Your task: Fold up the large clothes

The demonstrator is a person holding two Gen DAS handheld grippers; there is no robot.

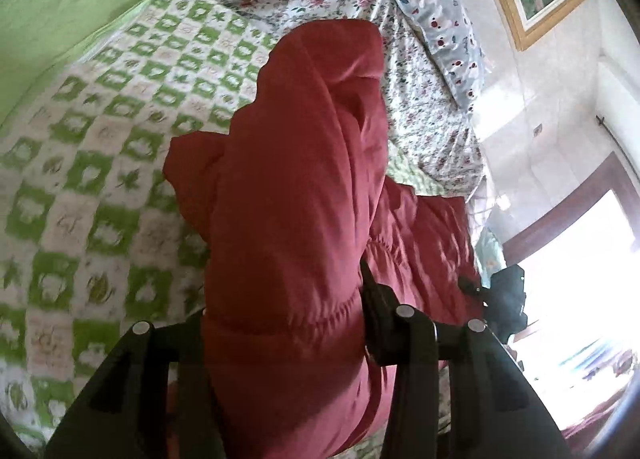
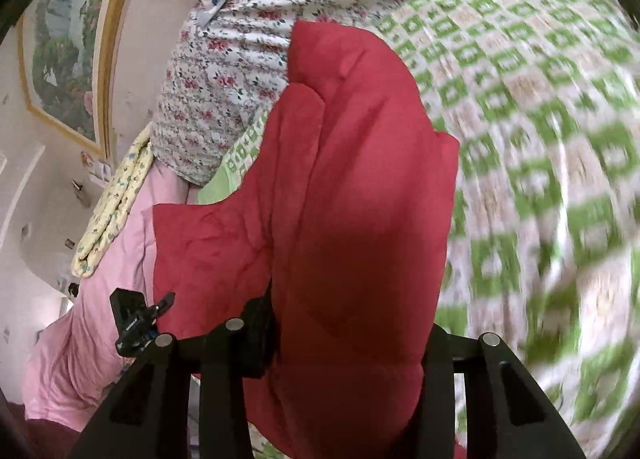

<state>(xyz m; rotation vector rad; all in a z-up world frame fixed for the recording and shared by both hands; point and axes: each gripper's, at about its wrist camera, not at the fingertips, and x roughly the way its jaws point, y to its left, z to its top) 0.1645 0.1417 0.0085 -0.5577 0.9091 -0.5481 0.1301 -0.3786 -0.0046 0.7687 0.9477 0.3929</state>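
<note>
- Red padded jacket (image 1: pixel 288 187) is bunched and lifted over the bed, filling the middle of both wrist views and blocking most of what lies behind it.
- Left gripper (image 1: pixel 284 323): fingers clenched on a gathered, elastic-puckered band of the jacket; fabric bulges between and over them.
- Right gripper (image 2: pixel 348 343): fingers clamped on a thick fold of the same jacket; the fold stands up above them.
- Each view catches the other gripper as a black unit at the jacket's edge: right one at the left view's right side, in front of a bright window (image 1: pixel 580 279); left one low left in the right view.
- Jacket fabric: smooth, slightly shiny, puffy, soft creases, stitched seam lines.
- Under it: green-and-white checked bedspread (image 1: pixel 100 163) with leaf motifs; motion-blurred in the right view.
- Plain lime-green sheet (image 1: pixel 60 19) at the far left of the left view.
- Behind the jacket: floral sheet (image 1: pixel 424 107), small pink roses on white, draped over a bulky pile.
- Light blue pillow (image 1: pixel 440 19) with red and white dots next to the wall.
- Pink quilt (image 2: pixel 100 291) hangs off the bed's edge, a yellow floral folded cloth (image 2: pixel 116 203) lying on it.
- Gold-framed landscape painting (image 2: pixel 64 51) on the pale wall.
</note>
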